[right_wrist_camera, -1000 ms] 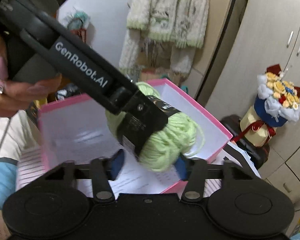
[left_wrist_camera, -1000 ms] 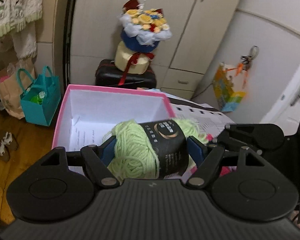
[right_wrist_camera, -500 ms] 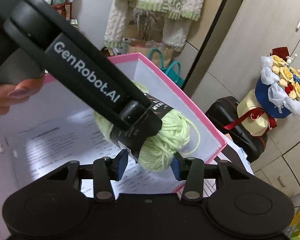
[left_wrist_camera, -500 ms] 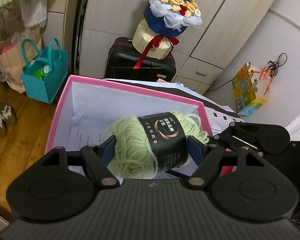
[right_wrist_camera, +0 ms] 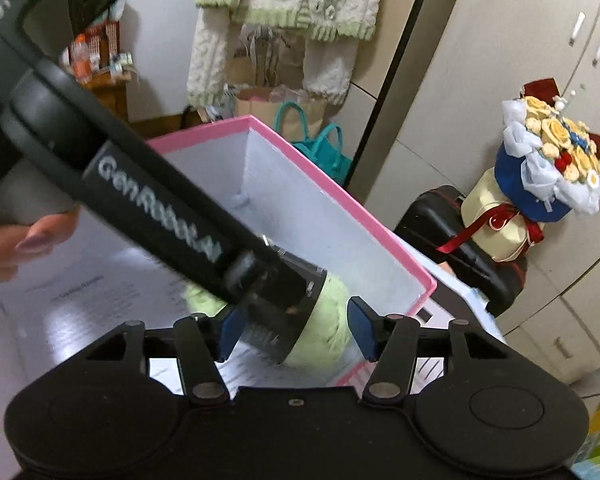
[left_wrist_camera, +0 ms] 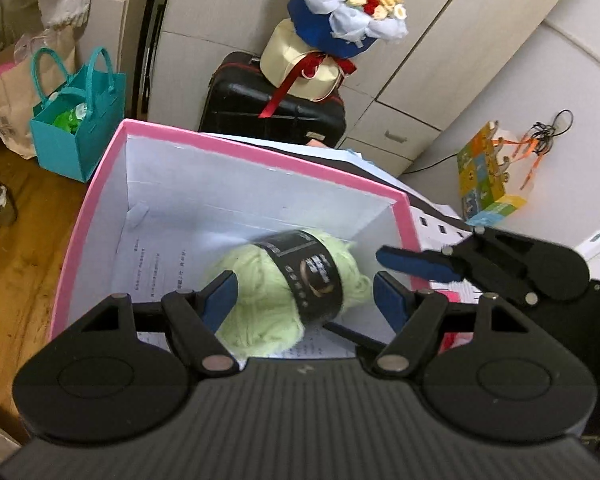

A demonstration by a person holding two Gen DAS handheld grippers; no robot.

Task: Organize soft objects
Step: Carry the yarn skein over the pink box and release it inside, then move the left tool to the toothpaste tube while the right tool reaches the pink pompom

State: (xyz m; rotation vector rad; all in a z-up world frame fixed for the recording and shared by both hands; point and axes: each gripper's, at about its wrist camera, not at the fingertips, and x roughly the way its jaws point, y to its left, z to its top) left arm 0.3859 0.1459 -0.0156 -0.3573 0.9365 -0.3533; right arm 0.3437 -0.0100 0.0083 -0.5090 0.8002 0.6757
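A light green yarn ball with a black label sits low inside the pink box, near its right corner. My left gripper is still closed across it, with the left pad sunk into the wool. In the right wrist view the left gripper's black arm runs down to the yarn ball, and a hand holds it. My right gripper straddles the yarn's end while its jaws are opening, with a small gap at each pad. One right finger shows in the left wrist view.
The pink box is white inside with printed sheets on its floor. Behind it stand a black suitcase with a flower bouquet on top, a teal bag on the wooden floor, and cupboards. A knitted sweater hangs at the back.
Both grippers came lower into the box with the yarn. The right gripper's jaws widened off the yarn, and the ball tilted between the left pads.
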